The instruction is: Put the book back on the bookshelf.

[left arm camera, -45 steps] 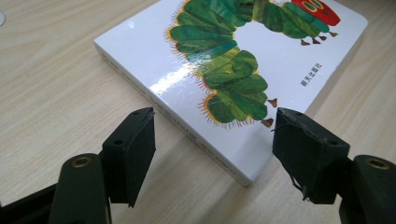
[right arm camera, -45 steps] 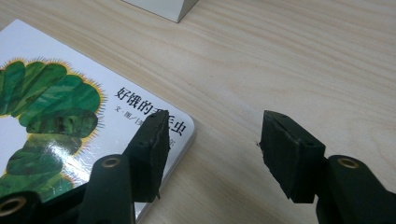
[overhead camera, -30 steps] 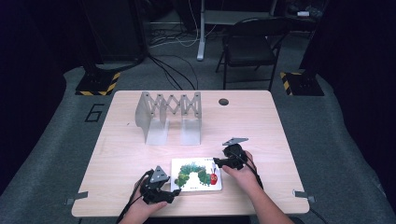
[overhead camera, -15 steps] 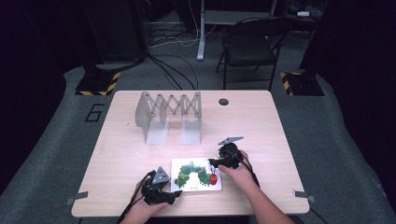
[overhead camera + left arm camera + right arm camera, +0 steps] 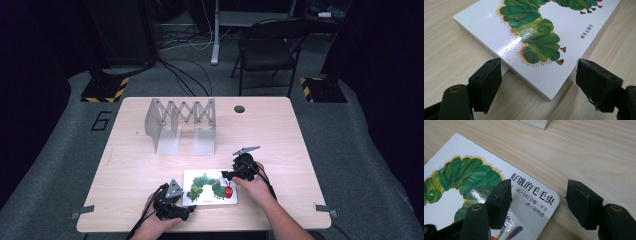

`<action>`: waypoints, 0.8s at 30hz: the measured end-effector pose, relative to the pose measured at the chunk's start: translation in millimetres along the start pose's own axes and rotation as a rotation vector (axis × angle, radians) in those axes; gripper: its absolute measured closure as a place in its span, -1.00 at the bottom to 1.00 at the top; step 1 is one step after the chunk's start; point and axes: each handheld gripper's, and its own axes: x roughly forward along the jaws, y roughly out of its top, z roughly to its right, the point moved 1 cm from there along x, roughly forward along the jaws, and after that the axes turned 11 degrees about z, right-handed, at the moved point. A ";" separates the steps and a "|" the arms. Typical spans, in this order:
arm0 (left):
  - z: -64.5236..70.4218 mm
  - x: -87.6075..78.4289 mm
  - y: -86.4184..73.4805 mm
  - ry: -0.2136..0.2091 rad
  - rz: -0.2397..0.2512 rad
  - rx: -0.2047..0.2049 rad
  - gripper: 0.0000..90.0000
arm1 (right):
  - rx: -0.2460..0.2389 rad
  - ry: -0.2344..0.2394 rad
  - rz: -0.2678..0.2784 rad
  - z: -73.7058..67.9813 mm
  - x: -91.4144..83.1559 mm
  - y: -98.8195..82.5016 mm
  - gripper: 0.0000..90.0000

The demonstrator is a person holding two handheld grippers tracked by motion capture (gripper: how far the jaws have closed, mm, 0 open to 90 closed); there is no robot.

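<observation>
A picture book (image 5: 210,187) with a white cover and a green caterpillar lies flat on the pale wooden table (image 5: 280,130), near the front edge where the person sits. In the high view it rests between the two hands, with the caterpillar's red head toward the person's right.

The left tongs (image 5: 176,206) sit low at the book's near left corner. In the left gripper view that corner (image 5: 549,96) points in between the two black jaws, yet both pads stand clear of it — one over bare wood at the left, the other off to the right of the cover's edge. These tongs are released, having just been opening, and nothing is pinched.

The right tongs (image 5: 234,173) hover at the book's far right corner. In the right gripper view the rounded corner (image 5: 555,198) with the printed Chinese title lies between the jaws: the left jaw hangs over the cover, the right one over the table beside it. They too are released and have just been opening; whether the left pad touches the cover cannot be told.

Farther back on the table stands a grey expanding file rack (image 5: 180,125) — upright, well apart from the book — and beyond it a small round grommet hole (image 5: 239,109).
</observation>
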 end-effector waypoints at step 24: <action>-3.6 5.0 2.5 -0.012 0.009 0.002 -0.57 | 0.021 0.000 -0.019 -4.0 -1.9 -0.5 -0.18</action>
